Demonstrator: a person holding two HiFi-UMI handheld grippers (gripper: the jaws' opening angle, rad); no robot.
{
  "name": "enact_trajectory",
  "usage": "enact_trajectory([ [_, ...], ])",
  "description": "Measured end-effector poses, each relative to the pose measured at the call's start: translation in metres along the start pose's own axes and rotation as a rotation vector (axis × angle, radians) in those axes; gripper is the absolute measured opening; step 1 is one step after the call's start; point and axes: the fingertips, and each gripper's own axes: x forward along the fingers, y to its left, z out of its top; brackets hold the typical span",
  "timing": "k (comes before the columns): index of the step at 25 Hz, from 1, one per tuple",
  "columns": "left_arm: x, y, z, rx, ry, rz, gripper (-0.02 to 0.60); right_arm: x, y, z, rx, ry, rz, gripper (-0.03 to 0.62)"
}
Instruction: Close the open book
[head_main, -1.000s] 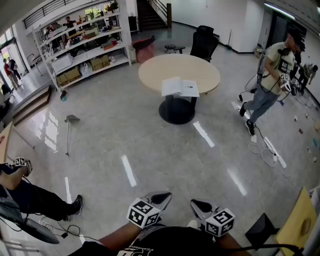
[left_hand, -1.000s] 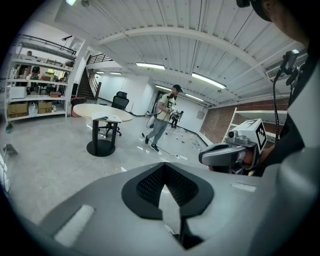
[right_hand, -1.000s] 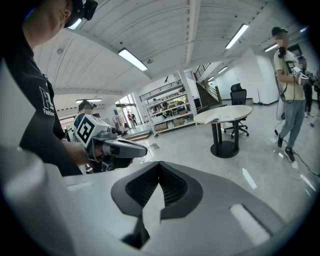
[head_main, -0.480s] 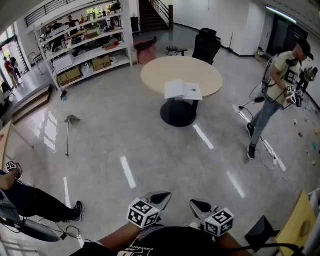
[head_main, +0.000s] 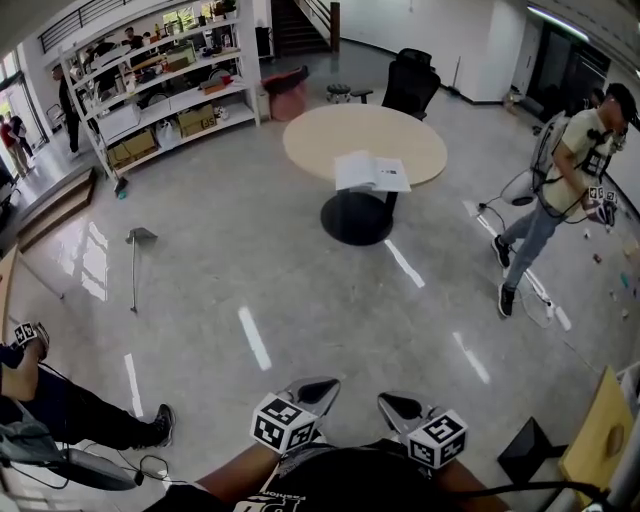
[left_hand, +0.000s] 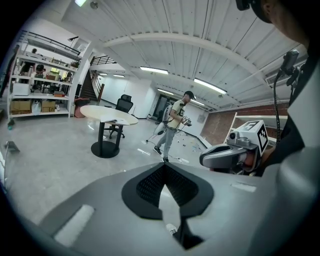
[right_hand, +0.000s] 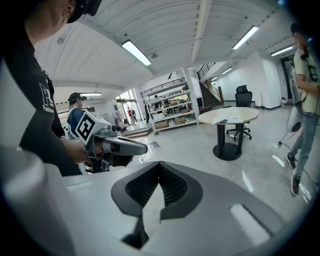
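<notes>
The open book (head_main: 371, 172) lies flat, white pages up, on the near side of a round beige table (head_main: 320, 135) far across the floor. My left gripper (head_main: 322, 384) and right gripper (head_main: 392, 404) are held side by side at the bottom of the head view, far from the table, both shut with nothing in them. In the left gripper view the jaws (left_hand: 164, 165) meet; the table (left_hand: 100, 111) is distant at left and the right gripper (left_hand: 205, 161) is alongside. In the right gripper view the jaws (right_hand: 160, 164) also meet, with the book (right_hand: 223, 120) on the table (right_hand: 245, 115) far ahead.
A black office chair (head_main: 410, 85) stands behind the table, and stocked shelves (head_main: 150, 80) line the back left. A person (head_main: 570, 170) walks at the right near floor cables (head_main: 540, 300). Another person (head_main: 60, 410) sits at the lower left. A black box (head_main: 527, 452) lies at the lower right.
The walking person has stepped further right. The table and book sit slightly further right in view. Both grippers keep their place in the frame and stay shut.
</notes>
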Motion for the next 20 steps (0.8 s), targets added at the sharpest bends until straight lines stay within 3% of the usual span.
enact_trajectory([
  [6, -0.019, 0.035, -0.01, -0.022, 0.02, 0.006, 0.008, 0.024, 0.021, -0.003, 0.008, 0.025, -0.008, 0.008],
  [13, -0.012, 0.053, -0.003, -0.035, 0.014, 0.001, 0.008, 0.038, 0.015, 0.0, 0.02, 0.043, -0.013, 0.008],
  [20, 0.014, 0.074, 0.017, -0.045, 0.034, 0.041, 0.008, 0.069, -0.024, 0.028, -0.002, 0.037, 0.05, 0.008],
])
